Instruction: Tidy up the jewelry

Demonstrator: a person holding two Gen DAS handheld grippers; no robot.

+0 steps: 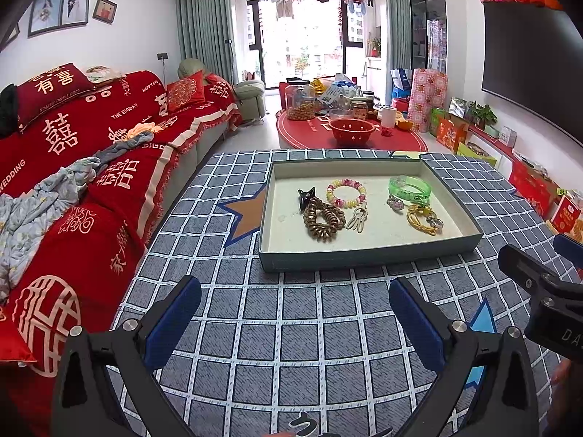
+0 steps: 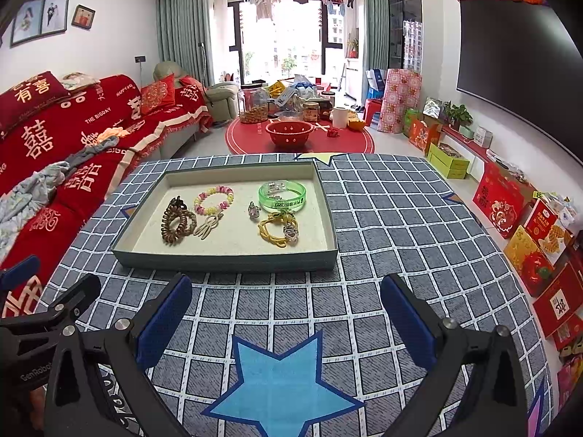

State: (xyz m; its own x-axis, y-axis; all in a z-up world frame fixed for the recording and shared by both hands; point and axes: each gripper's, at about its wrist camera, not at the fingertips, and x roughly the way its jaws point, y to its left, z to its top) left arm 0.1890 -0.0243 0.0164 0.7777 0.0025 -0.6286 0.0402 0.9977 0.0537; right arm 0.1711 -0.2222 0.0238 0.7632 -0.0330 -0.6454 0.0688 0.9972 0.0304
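Observation:
A shallow grey-green box tray (image 1: 364, 255) (image 2: 226, 260) sits on the checked tablecloth and holds the jewelry. In it lie a brown coiled bracelet (image 1: 322, 220) (image 2: 176, 224), a pastel bead bracelet (image 1: 346, 193) (image 2: 214, 199), a cream hair clip (image 1: 357, 218) (image 2: 208, 226), a green bangle (image 1: 410, 188) (image 2: 282, 193), a small silver charm (image 1: 395, 203) (image 2: 254, 210) and a yellow cord bracelet (image 1: 424, 220) (image 2: 278, 232). My left gripper (image 1: 295, 313) is open and empty, short of the tray's near wall. My right gripper (image 2: 286, 313) is open and empty, also short of the tray.
A red sofa (image 1: 73, 167) with strewn clothes runs along the left. A round red table (image 1: 349, 134) with jars and a red colander stands beyond. Gift boxes (image 2: 510, 211) line the right wall under a TV. The right gripper's body shows at the left wrist view's right edge (image 1: 546, 298).

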